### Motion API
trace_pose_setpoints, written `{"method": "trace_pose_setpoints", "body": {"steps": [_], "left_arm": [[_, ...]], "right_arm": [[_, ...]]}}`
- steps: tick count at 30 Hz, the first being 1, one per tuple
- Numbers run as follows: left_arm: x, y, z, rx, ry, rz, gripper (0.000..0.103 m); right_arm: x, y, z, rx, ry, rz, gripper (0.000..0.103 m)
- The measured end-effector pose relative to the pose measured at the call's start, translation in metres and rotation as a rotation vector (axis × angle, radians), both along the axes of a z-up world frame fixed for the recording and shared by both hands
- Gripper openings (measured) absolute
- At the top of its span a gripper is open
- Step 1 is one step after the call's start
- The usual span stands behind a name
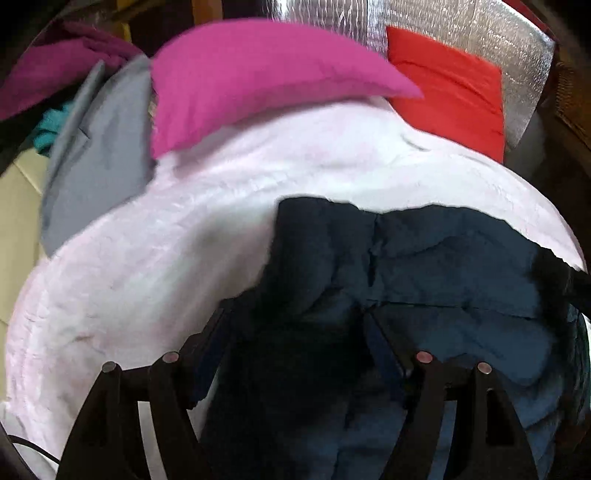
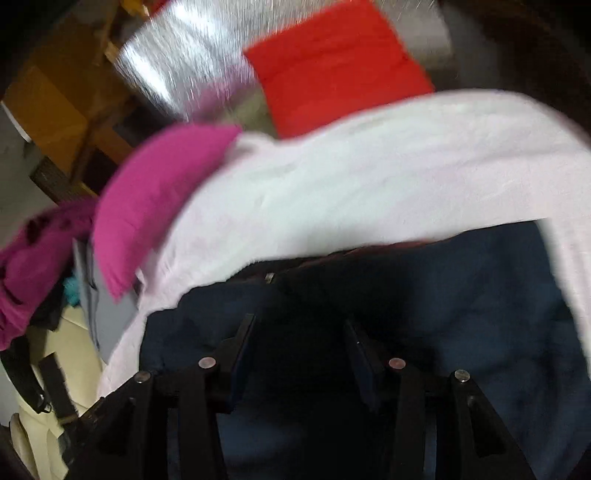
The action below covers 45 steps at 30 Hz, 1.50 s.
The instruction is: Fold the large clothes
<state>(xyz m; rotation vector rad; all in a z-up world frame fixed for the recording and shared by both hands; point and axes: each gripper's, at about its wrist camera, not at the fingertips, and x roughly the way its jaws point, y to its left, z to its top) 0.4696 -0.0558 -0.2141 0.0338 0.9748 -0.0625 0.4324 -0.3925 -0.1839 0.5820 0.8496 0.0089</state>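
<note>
Black fingers (image 1: 221,332) of the left gripper (image 1: 299,325) fill the bottom of the left wrist view, spread wide, with dark navy cloth bunched in the gap; whether the pads press on it I cannot tell, since that part is dark and blurred. In this frame, from left to right: a maroon garment (image 1: 55,62) at upper left, a grey garment (image 1: 99,155) below it, a folded magenta piece (image 1: 240,81) at top centre, a pale pink blanket (image 1: 184,229) across the middle, a folded red piece (image 1: 450,88) on silver foil sheeting (image 1: 461,22) at upper right. The navy garment (image 1: 443,258) lies on the blanket at lower right, creased and uneven.

In the right wrist view the right gripper (image 2: 299,332) stands with its fingers (image 2: 240,339) partly apart over the same navy garment (image 2: 480,295), which fills the lower half of the frame; a grip cannot be made out there either. The blanket (image 2: 369,184) arcs above it.

Judging by this, the step in hand is laying out or taking hold of the navy garment for its first fold. The next move calls for a sure pinch on an edge or corner at each side, then lifting both evenly so the cloth does not drag the blanket.
</note>
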Motion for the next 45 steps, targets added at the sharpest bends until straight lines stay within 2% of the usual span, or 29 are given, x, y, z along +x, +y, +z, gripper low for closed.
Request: {"method": "trace_pose_setpoints", "body": {"steps": [5,8,10,11,12,13,14,16,20,23,27,32,35,38,45], "left_arm": [[-0.042,0.003,0.019,0.068,-0.073,-0.02,0.075],[-0.068,0.0,0.011,0.057,-0.061,-0.051,0.078],[-0.085,-0.008,-0.005,0.072,-0.037,-0.076,0.085],[-0.094,-0.012,-0.012,0.091,-0.037,-0.085,0.086],[-0.102,-0.015,-0.017,0.112,-0.062,-0.087,0.086],[-0.113,-0.018,-0.016,0.135,-0.093,-0.093,0.086],[-0.119,-0.019,-0.013,0.148,-0.089,-0.109,0.086],[-0.135,-0.015,0.006,0.154,-0.084,-0.129,0.086],[-0.188,0.001,0.064,0.098,-0.219,-0.127,0.086],[-0.23,0.011,0.107,0.045,-0.305,-0.12,0.088],[-0.28,0.018,0.153,-0.014,-0.386,-0.128,0.092],[-0.336,0.017,0.19,0.002,-0.465,-0.108,0.094],[-0.366,0.022,0.206,0.021,-0.519,-0.09,0.094],[-0.39,0.028,0.223,0.003,-0.56,-0.085,0.095],[-0.433,0.039,0.25,0.035,-0.633,-0.037,0.099]], "right_arm": [[-0.103,-0.043,0.013,-0.13,0.013,-0.102,0.054],[-0.168,-0.047,0.001,-0.161,0.025,-0.142,0.065],[-0.188,-0.041,-0.011,-0.194,0.06,-0.129,0.066],[-0.192,-0.036,-0.029,-0.2,0.106,-0.111,0.066],[-0.193,-0.036,-0.04,-0.194,0.128,-0.101,0.066],[-0.197,-0.036,-0.046,-0.197,0.116,-0.106,0.067],[-0.202,-0.036,-0.043,-0.205,0.096,-0.112,0.067],[-0.211,-0.041,-0.028,-0.195,0.097,-0.137,0.067],[-0.252,-0.039,0.026,-0.198,-0.031,-0.157,0.067],[-0.294,-0.029,0.067,-0.219,-0.127,-0.177,0.077],[-0.331,0.002,0.106,-0.243,-0.179,-0.159,0.084],[-0.384,0.044,0.148,-0.261,-0.258,-0.121,0.097],[-0.408,0.065,0.167,-0.288,-0.291,-0.093,0.099],[-0.434,0.079,0.183,-0.295,-0.335,-0.096,0.1],[-0.469,0.101,0.199,-0.332,-0.372,-0.121,0.102]]}}
